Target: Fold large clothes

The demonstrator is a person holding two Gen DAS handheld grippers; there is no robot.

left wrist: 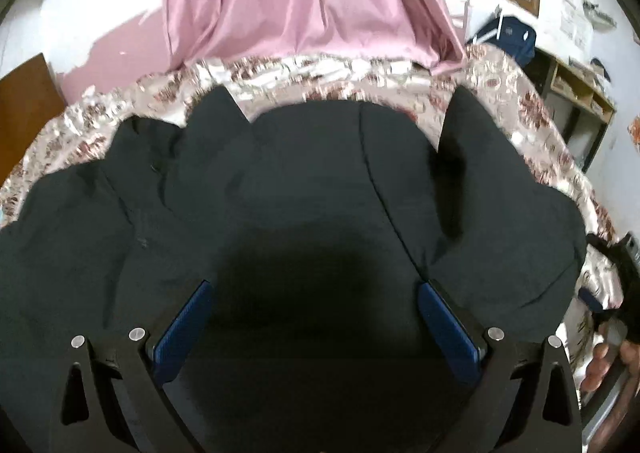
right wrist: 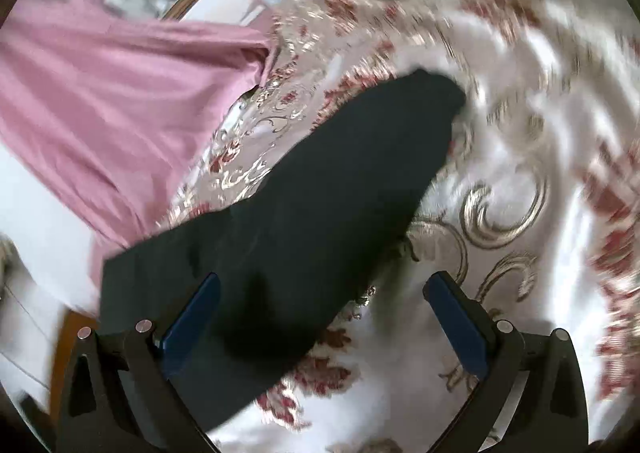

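Even daylight, fairly bright. Both views strong fisheye, black corners, edges bent. Deep soft shadow on dark garment [left wrist: 320,181] just ahead of left tool [left wrist: 316,293]. Sheen glints on floral bedspread [right wrist: 520,157]. Right view smeared by motion blur, worst toward right rim; left view mildly soft.

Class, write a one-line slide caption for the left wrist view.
Open left hand-held gripper poised over a black garment spread on a floral bedspread.
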